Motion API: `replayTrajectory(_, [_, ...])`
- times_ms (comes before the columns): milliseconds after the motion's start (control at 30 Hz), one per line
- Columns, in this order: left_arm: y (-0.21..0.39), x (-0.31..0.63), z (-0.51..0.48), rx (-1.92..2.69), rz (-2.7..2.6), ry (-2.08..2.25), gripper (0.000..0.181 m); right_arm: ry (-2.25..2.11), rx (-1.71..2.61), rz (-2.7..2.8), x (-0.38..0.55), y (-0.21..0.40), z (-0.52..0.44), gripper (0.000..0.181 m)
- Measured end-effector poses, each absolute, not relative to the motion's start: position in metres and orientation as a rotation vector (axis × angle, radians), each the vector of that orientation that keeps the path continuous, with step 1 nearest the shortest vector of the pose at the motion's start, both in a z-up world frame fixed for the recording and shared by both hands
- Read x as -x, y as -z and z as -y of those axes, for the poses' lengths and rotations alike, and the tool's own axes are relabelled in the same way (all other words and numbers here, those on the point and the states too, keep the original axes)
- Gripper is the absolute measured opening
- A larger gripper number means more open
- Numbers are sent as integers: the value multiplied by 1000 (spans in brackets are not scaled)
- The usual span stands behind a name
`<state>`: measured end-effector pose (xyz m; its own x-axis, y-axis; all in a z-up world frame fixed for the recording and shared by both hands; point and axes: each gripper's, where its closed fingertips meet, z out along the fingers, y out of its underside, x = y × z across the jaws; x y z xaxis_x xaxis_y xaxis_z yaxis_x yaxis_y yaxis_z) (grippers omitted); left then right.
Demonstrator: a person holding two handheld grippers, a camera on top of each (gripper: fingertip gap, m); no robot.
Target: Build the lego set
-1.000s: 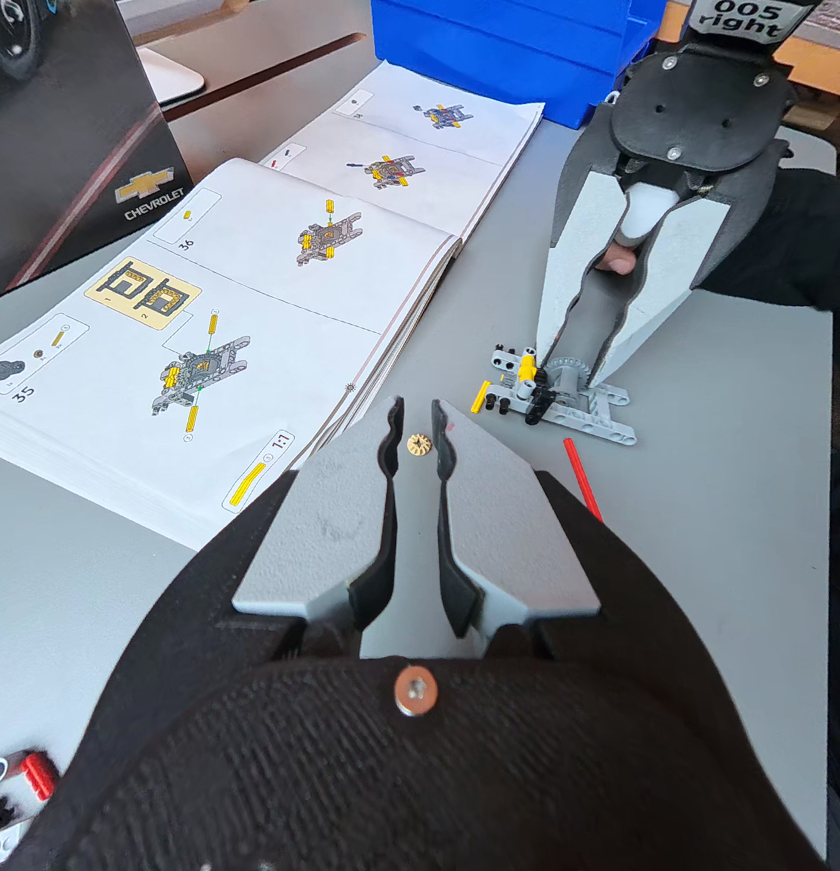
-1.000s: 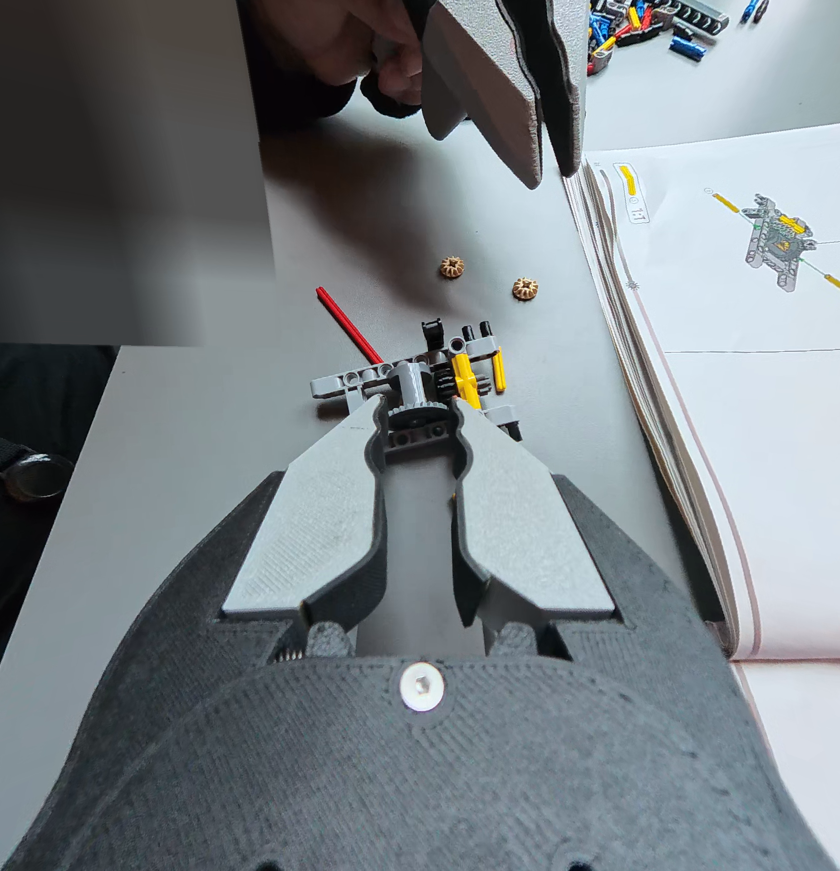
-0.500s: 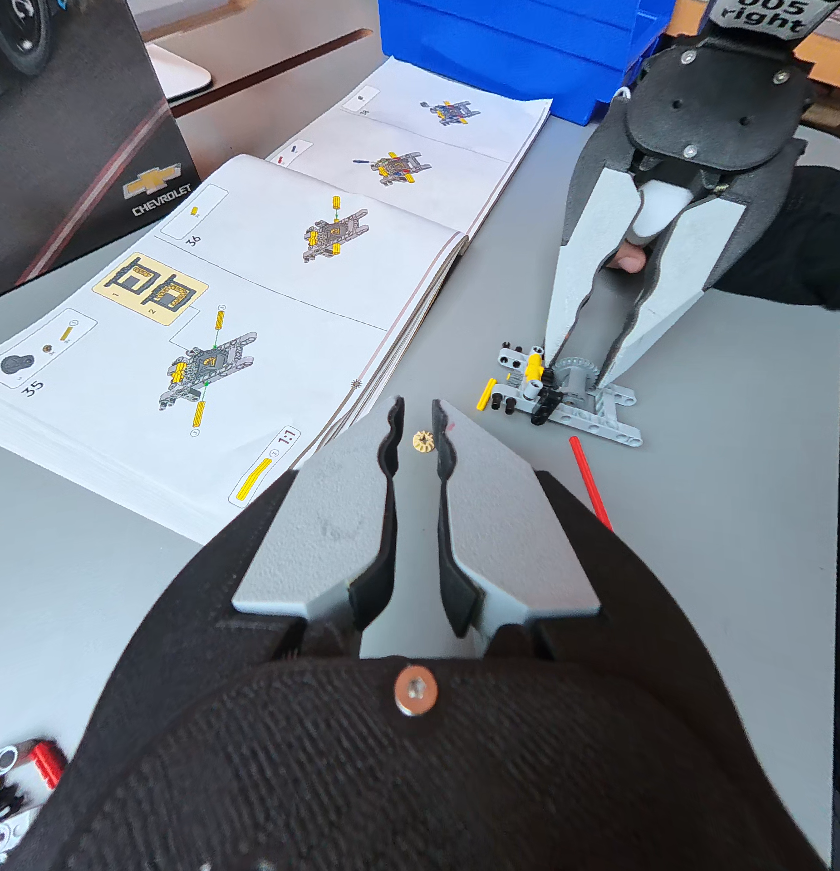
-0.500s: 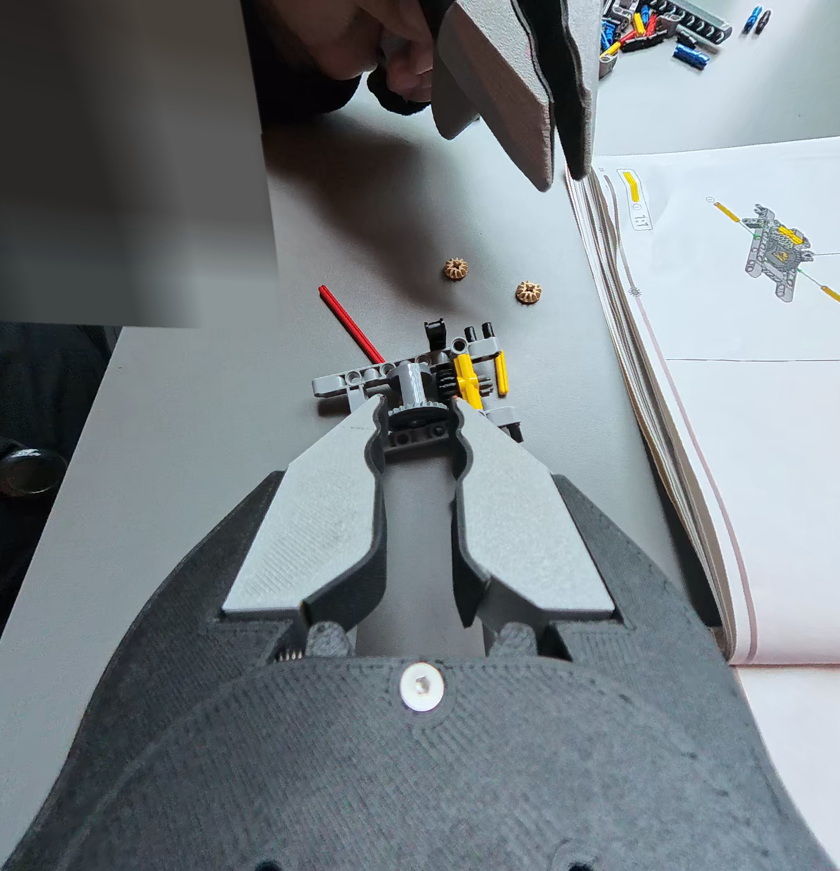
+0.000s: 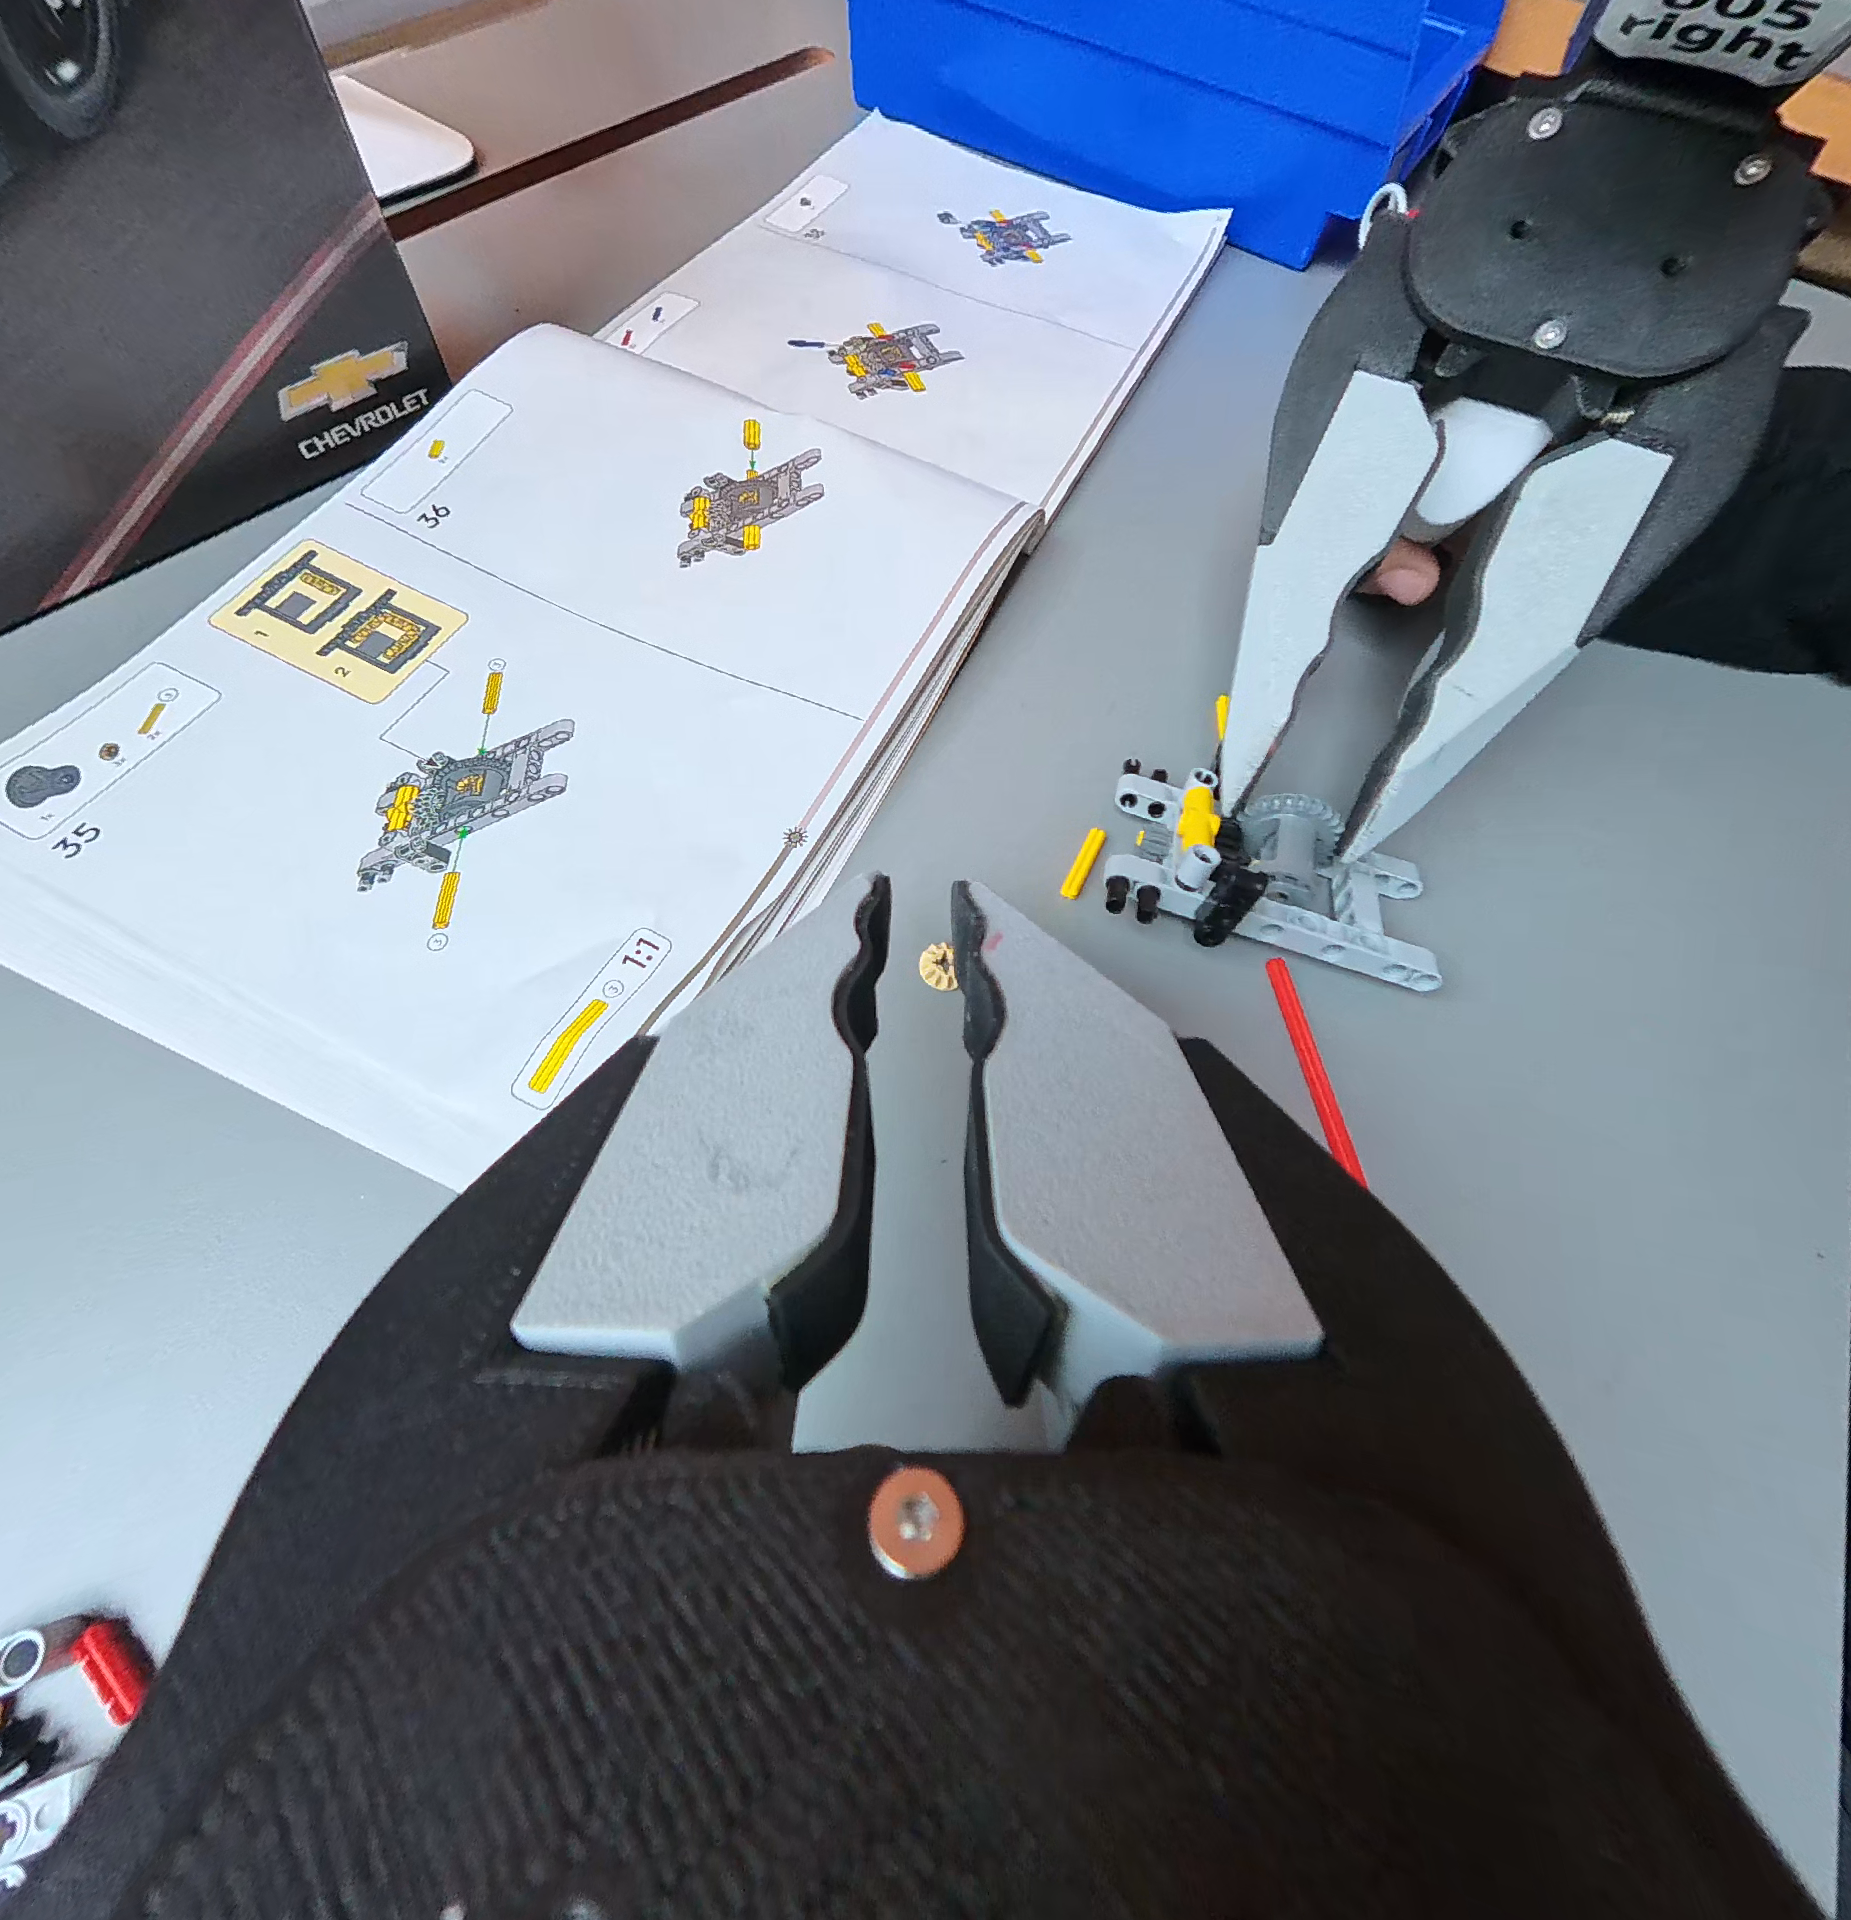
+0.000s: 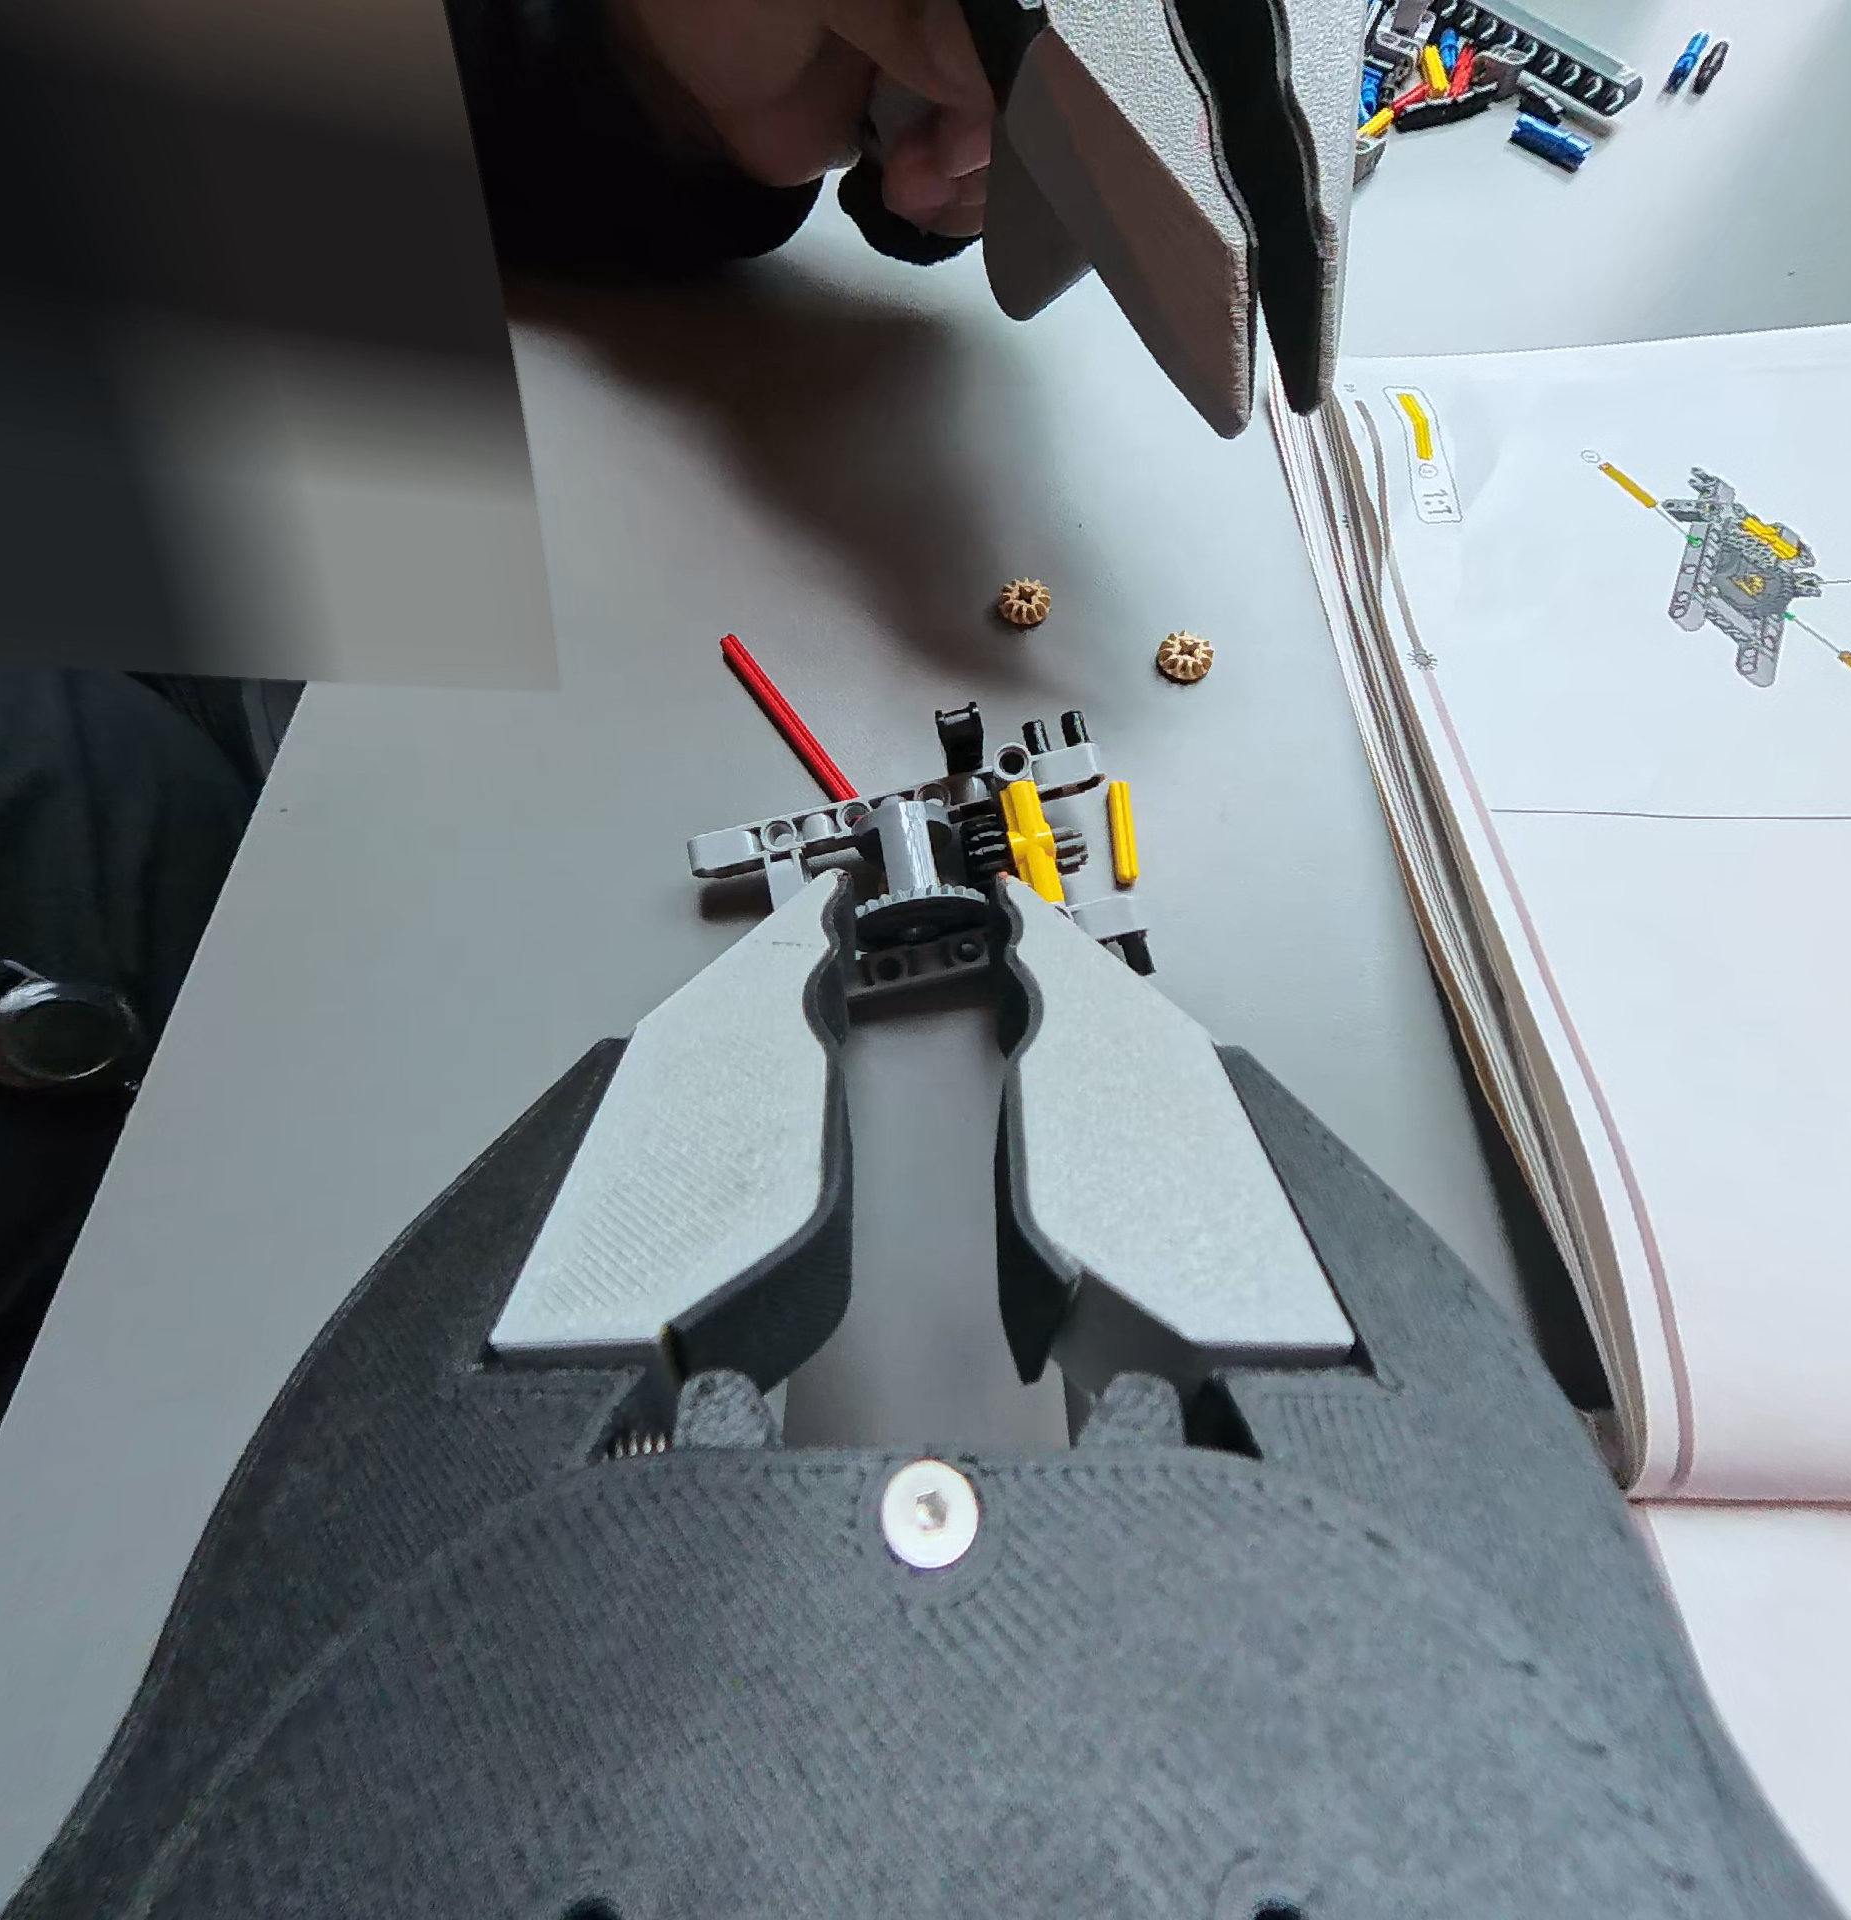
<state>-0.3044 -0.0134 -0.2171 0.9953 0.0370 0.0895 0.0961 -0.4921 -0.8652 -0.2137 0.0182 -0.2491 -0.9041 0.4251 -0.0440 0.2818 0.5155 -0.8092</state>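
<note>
Carefully lower the empty, slightly parted left gripper (image 5: 919, 902) over the near tan gear (image 5: 936, 963); right gripper (image 6: 923, 902) braces the grey assembly (image 6: 905, 842), jaws part-open around it.

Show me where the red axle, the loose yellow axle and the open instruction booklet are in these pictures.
red axle (image 5: 1313, 1070), left wrist view, middle of the rod.
loose yellow axle (image 6: 1121, 818), right wrist view, middle of its length.
instruction booklet (image 5: 630, 644), left wrist view, blank part of the near page.

Each wrist camera looks steeply down along its own fingers, close above the grey table (image 5: 1627, 1195). They face each other, sharing the lego assembly (image 5: 1264, 873) (image 6: 931, 862) mid-frame and the open manual (image 5: 588, 644) (image 6: 1679, 935).
</note>
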Motion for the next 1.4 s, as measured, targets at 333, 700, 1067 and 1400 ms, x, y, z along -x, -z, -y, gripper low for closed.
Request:
replayTrajectory(333, [218,305,14,2090,94,70,9,-1349,611,2592,213,249,-18,22])
replayTrajectory(700, [250,269,45,2263,-207,152,10,-1352,596,2594,212,249,-17,22])
replayTrajectory(1067, [266,269,38,2342,-244,158,20,-1358,579,2601,210,249,-16,22])
replayTrajectory(1400, [265,271,36,2327,-192,220,9,-1362,574,2607,209,249,-16,22])
